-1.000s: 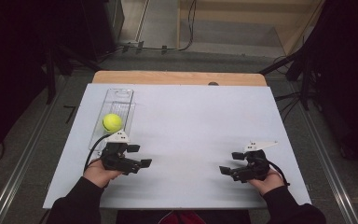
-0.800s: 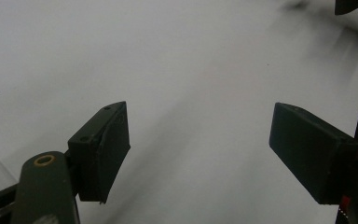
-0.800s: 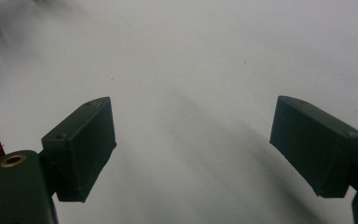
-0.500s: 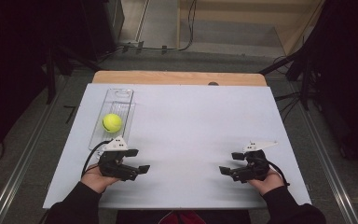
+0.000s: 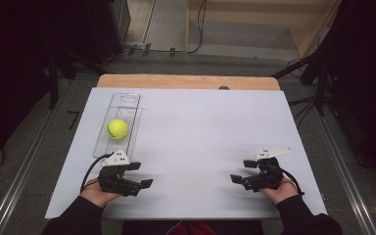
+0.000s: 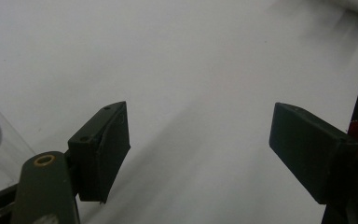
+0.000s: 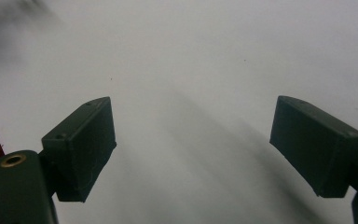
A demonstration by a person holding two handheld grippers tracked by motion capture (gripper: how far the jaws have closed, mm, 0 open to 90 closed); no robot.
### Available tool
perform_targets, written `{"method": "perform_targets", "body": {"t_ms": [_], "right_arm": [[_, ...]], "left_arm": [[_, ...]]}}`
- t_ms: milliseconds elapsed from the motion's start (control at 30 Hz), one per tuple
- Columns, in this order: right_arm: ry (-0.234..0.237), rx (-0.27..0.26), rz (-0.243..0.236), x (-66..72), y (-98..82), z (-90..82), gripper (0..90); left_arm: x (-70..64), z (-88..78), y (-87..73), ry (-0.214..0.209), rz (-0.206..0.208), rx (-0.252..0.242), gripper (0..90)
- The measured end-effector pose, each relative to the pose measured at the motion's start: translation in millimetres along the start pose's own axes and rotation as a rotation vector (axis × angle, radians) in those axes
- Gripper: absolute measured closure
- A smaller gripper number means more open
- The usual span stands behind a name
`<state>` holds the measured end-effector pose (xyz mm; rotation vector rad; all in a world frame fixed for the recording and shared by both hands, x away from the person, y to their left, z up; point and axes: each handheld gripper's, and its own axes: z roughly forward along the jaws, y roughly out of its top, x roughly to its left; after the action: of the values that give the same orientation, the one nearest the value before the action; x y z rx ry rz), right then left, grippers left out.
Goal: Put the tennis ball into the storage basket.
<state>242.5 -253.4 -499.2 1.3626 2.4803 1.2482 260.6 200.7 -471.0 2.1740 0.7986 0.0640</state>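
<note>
My left gripper (image 5: 146, 175) sits at the lower left of the high view, held in my hand (image 5: 97, 192) low over the white surface (image 5: 200, 127). Its jaws stand spread with nothing between them; in the left gripper view they rise from the bottom corners with bare white between.

My right gripper (image 5: 242, 171) is at the lower right of the high view, also held low over the surface, pointing toward the middle of the frame. Its jaws are spread too, and the right gripper view shows plain white between them.

The ball (image 5: 118, 129), yellow-green, lies in the clear tray (image 5: 126, 100) in the left half of the high view, just above my left gripper in the frame. It rests in the tray's lower part. The near edge of the tray is close to the gripper but apart from it; a corner of the tray shows at the left edge of the left gripper view.
</note>
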Motion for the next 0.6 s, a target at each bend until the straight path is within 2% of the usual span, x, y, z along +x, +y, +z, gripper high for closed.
{"method": "perform_targets", "body": {"t_ms": [300, 600], "right_arm": [[0.002, 0.001, 0.004, 0.3, -0.1, 0.4, 13.1], [0.005, -0.001, 0.005, 0.3, 0.0, 0.0, 13.2]], "left_arm": [[2.2, -2.4, -5.4, 0.026, -0.016, -0.013, 20.9], [2.6, -5.2, -5.7, 0.045, -0.012, -0.024, 20.9]]}}
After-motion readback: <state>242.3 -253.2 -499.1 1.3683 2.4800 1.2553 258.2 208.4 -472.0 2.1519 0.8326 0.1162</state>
